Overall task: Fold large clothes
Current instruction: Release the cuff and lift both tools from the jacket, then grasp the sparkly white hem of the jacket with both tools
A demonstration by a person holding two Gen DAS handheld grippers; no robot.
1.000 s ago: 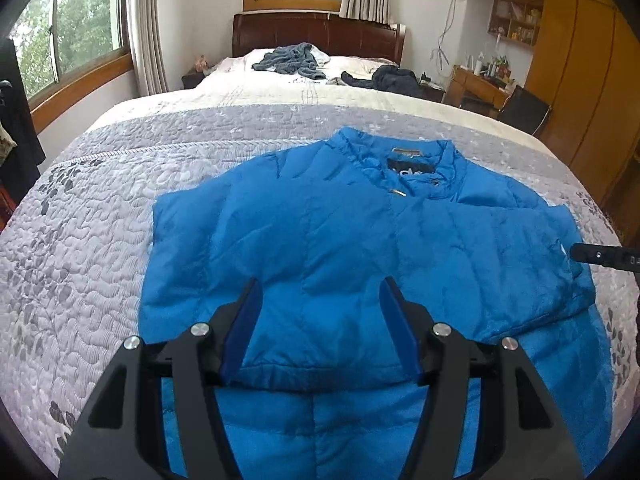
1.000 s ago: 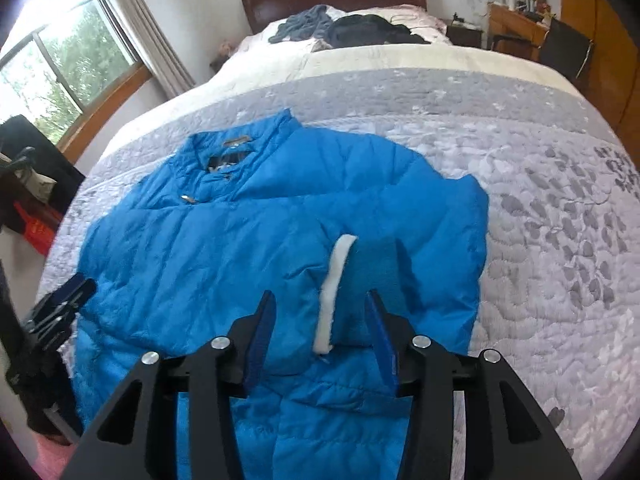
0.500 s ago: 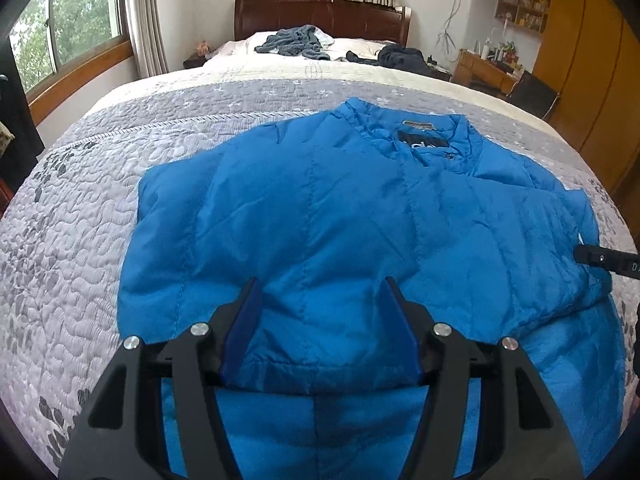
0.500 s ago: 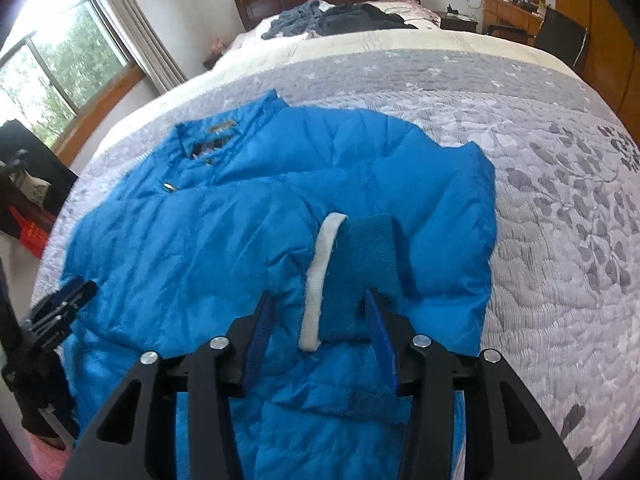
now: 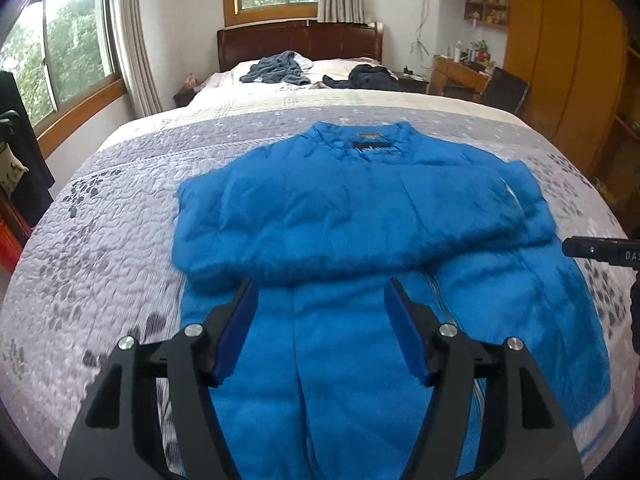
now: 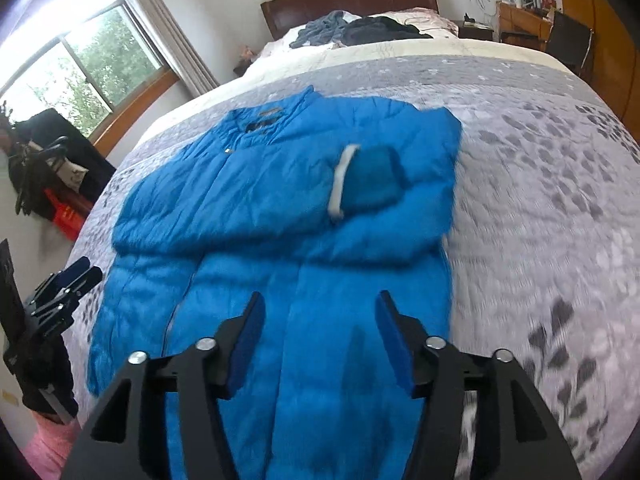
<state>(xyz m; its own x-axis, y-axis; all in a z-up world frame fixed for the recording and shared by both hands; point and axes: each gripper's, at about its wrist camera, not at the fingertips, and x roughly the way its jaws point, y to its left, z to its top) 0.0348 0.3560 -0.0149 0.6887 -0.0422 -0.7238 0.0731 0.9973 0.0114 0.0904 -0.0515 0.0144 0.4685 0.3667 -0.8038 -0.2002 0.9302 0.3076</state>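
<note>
Left hand-held gripper: hovering just above the jacket's lower body with its blue pads spread apart and gripping nothing, likely lining up for a hold near the hem.
Right hand-held gripper: also hanging over the jacket's lower body, pads apart and empty, likely pairing up so the wide hem can be lifted evenly.
Blue down jacket: lying flat, front up, on the bed with its collar pointing toward the headboard; both sleeves are lying folded across the chest, narrowing the shape for a bottom-up fold.
Sleeve cuff: resting on the jacket's chest with its white band showing, placed inward so it is not trailing off the side.
Quilted grey bedspread: carrying the jacket and giving a broad, soft surface around it.
Loose dark clothes: lying well beyond the jacket's collar, by the headboard.
</note>
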